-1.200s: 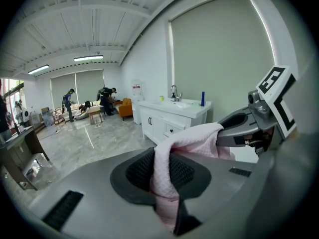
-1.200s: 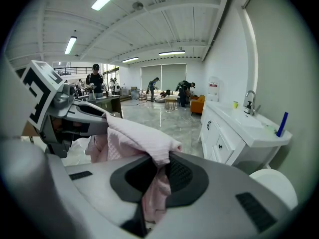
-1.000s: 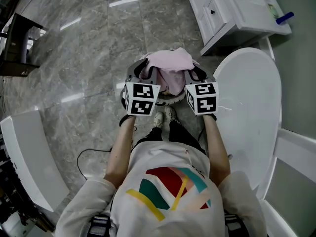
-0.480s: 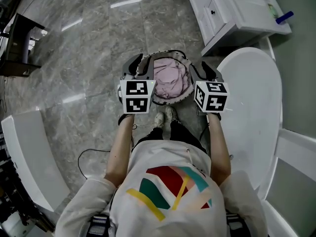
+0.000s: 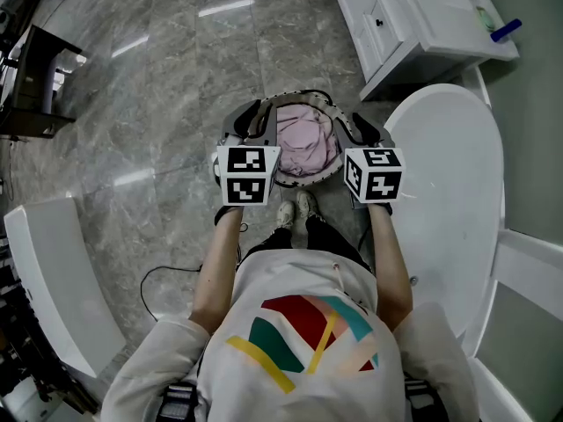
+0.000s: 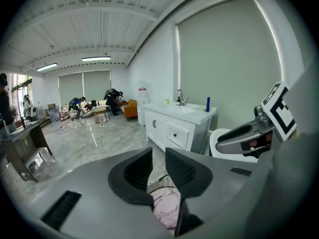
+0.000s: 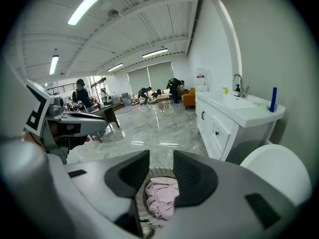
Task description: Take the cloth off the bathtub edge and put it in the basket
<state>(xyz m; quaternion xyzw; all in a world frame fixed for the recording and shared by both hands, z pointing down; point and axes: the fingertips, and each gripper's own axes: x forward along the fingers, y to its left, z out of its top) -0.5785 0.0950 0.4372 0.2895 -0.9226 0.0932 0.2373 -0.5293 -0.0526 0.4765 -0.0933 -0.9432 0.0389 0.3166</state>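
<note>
The pink cloth (image 5: 306, 143) lies crumpled inside the round wire basket (image 5: 302, 94) on the floor, just ahead of the person's feet. My left gripper (image 5: 250, 118) hangs over the basket's left rim. Its jaws have just been opening and stand open with nothing between them (image 6: 158, 153); the cloth (image 6: 167, 208) shows below the gap. My right gripper (image 5: 361, 124) hangs over the right rim. After opening wide its jaws have just been closing a little; they are open and empty (image 7: 161, 156), with the cloth (image 7: 162, 195) in the basket (image 7: 158, 171) beneath.
The white bathtub (image 5: 449, 192) curves along the right side. A white vanity cabinet (image 5: 413, 25) with a blue item (image 5: 508, 32) stands at the top right. A white panel (image 5: 44, 271) lies at the left, a dark table (image 5: 35, 77) at the top left, and a cable (image 5: 163, 275) on the marble floor.
A second ago both grippers held the cloth up over the basket. The cloth has dropped into the basket, and both grippers have let go and parted to either side.
</note>
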